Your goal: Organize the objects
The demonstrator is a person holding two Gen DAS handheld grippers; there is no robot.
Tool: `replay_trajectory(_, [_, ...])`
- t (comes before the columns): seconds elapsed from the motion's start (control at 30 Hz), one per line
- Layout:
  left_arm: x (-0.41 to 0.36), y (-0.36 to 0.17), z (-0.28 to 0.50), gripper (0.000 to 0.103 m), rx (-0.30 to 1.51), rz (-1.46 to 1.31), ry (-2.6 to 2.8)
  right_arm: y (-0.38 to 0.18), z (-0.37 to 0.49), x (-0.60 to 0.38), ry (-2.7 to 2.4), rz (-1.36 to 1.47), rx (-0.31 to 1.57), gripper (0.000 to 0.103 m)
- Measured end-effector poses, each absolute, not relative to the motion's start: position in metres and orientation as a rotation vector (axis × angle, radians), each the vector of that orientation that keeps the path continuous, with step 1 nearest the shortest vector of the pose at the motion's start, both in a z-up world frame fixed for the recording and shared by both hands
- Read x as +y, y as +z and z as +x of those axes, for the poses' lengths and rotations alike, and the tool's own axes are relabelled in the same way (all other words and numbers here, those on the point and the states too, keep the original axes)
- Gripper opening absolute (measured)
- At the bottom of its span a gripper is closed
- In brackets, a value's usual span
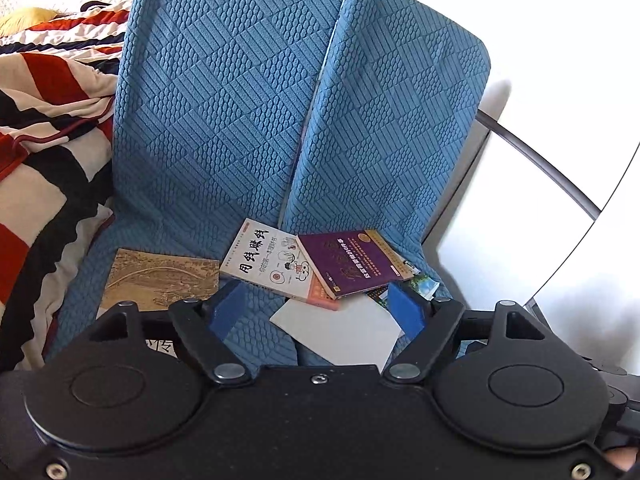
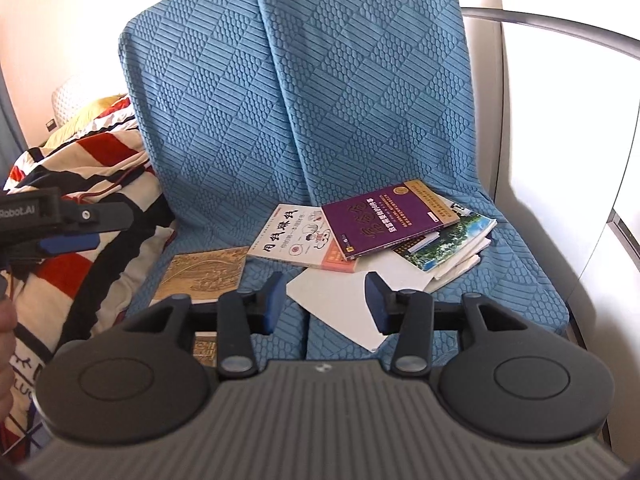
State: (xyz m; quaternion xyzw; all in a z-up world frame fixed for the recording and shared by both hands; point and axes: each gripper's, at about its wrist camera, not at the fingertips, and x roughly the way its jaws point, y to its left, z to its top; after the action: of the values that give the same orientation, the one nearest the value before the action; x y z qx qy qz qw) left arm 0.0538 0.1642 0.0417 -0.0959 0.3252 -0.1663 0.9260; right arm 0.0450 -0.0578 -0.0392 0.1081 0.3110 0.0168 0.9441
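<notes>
Several books lie scattered on the blue sofa seat. A tan book is at the left. In the middle is a white book with black characters. A purple book overlaps it and rests on a green-covered book. A plain white book or sheet lies nearest. My left gripper hovers open over the seat's front, nothing between its blue pads. My right gripper is also open and empty, above the white sheet's near edge.
A red, black and cream striped blanket is heaped left of the seat. Two blue back cushions stand behind the books. A white surface with a grey curved bar borders the right. The left gripper shows at the right view's left edge.
</notes>
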Motion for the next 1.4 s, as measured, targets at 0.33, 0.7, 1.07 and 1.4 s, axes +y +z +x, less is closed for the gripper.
replay_trajectory(0.33, [0.143,0.035,0.071,0.101,0.675,-0.194,-0.353,-0.044,0.055,-0.080,-0.004,0.254,0.640,0.091])
replay_trajectory(0.7, [0.118,0.012,0.103,0.102,0.738,-0.200,-0.335,-0.058,0.073,-0.115,-0.069,0.305,0.675,0.093])
replay_trajectory(1.07, [0.085,-0.020,0.160,0.102,0.817,-0.245,-0.341,-0.084,0.105,-0.163,-0.151,0.343,0.717,0.093])
replay_trajectory(1.4, [0.064,-0.049,0.216,0.102,0.872,-0.264,-0.345,-0.130,0.158,-0.189,-0.088,0.621,0.759,0.093])
